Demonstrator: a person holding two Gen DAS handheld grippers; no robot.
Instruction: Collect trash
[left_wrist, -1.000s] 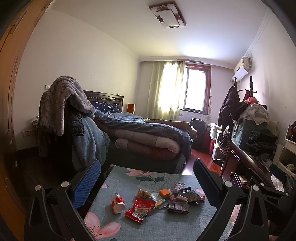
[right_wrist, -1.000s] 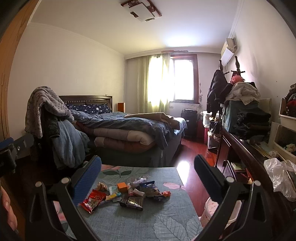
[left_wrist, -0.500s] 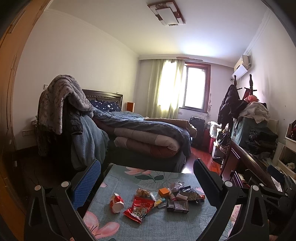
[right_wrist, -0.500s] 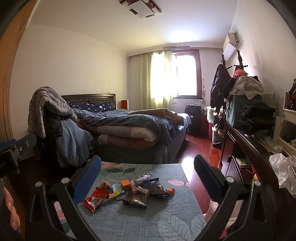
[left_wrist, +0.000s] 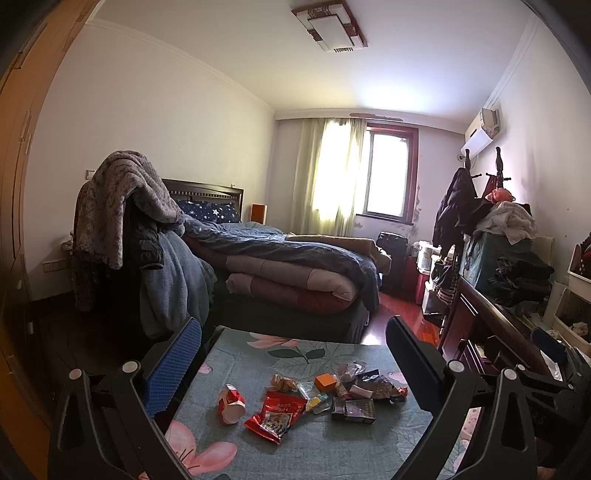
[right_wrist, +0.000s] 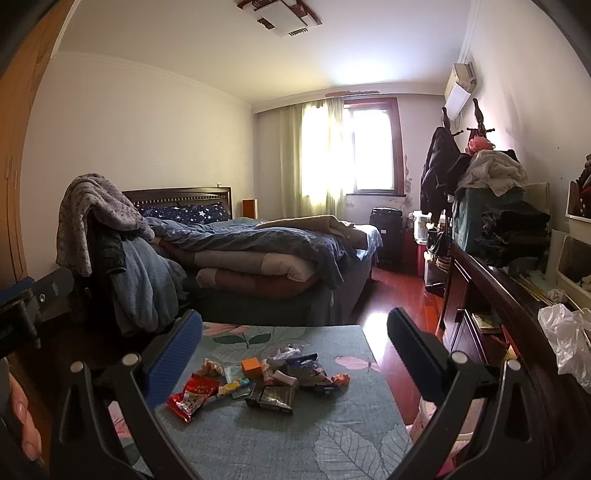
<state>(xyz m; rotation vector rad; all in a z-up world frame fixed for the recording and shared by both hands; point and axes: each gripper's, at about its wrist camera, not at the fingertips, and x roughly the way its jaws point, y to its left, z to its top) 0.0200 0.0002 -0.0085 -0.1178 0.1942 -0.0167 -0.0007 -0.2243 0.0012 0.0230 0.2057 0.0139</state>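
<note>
Left gripper (left_wrist: 293, 363): jaws spread wide, nothing between them, hanging above the near half of the table (left_wrist: 332, 450)
Right gripper (right_wrist: 294, 356): also gaping and empty, held over the same table from further right
Cup (left_wrist: 231, 402): tipped on its side, nearest piece to the left gripper, at about 7 o'clock from its midpoint, long axis running 11 to 5; not seen in the right view
Red packet (left_wrist: 277, 411): just right of the cup, at 6 o'clock under the left gripper, long axis tilted 1 to 7
Dark packet (right_wrist: 271, 397): at 6 o'clock under the right gripper, lying across, 9 to 3
Orange box (right_wrist: 250, 367): beyond it, mid-pile, just left of the midline
Pile beyond (right_wrist: 299, 369): crumpled wrappers touching one another, spreading toward 3 o'clock
Bin (right_wrist: 439, 424): off the table's right edge, at 4 o'clock from the right gripper, partly hidden by its finger
Call: left looks better placed for cup and red packet; right for the dark packet and the bin side
</note>
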